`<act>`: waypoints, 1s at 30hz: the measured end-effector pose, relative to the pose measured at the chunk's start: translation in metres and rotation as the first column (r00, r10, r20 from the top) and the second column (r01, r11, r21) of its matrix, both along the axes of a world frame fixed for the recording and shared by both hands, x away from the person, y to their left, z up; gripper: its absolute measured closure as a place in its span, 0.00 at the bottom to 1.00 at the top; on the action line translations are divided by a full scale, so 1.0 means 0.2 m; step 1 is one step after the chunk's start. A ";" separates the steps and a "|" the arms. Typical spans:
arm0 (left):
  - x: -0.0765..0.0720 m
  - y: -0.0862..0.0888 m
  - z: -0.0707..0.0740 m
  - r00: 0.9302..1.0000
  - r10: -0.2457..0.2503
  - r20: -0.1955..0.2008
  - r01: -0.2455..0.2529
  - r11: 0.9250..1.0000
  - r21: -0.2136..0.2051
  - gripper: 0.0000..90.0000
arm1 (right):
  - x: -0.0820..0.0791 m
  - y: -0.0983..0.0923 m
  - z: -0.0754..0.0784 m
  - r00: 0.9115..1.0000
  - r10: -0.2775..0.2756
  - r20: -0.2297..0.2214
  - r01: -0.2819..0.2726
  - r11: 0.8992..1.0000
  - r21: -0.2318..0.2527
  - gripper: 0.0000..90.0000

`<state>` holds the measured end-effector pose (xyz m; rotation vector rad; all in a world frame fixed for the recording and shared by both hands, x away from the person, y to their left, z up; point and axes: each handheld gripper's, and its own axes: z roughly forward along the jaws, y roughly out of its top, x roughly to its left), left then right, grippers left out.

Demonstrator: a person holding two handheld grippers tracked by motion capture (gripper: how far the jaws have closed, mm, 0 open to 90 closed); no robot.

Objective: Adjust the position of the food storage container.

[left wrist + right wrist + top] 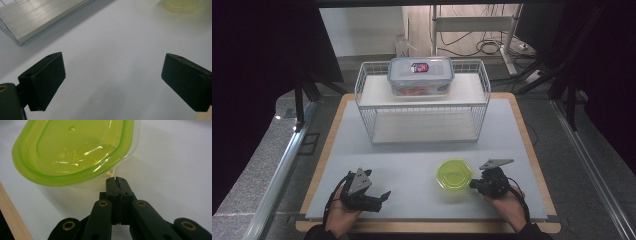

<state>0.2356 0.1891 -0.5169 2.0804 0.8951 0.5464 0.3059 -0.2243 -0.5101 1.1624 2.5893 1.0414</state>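
A lab recording bay: black curtains (257,75), cable-strewn floor (482,47), padded worktable (422,165).

In your right gripper view, the green-lidded container (75,152) runs off the top edge, and whether the closed jaws pinch its clear rim is hard to tell. In your left gripper view, the container (181,5) is a blurred yellow patch cut by the top edge, and the wire rack (32,18) is cropped at the top left corner. In the high view, the contents of the lidded box (420,76) on the rack are too small to make out.
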 end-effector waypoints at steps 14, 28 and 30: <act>0.00 -0.01 0.00 1.000 -0.002 0.000 0.002 1.000 0.002 0.06 | 0.04 0.16 -0.02 0.999 0.051 0.017 -0.051 0.999 0.000 1.00; 0.00 -0.01 0.00 1.000 -0.006 0.001 0.006 1.000 0.004 0.06 | 0.08 0.30 -0.04 0.994 0.093 0.049 -0.092 0.995 -0.029 1.00; 0.00 -0.01 0.00 1.000 -0.006 0.000 0.006 1.000 0.003 0.06 | 0.08 0.29 -0.03 0.994 0.091 0.064 -0.089 0.995 -0.035 0.98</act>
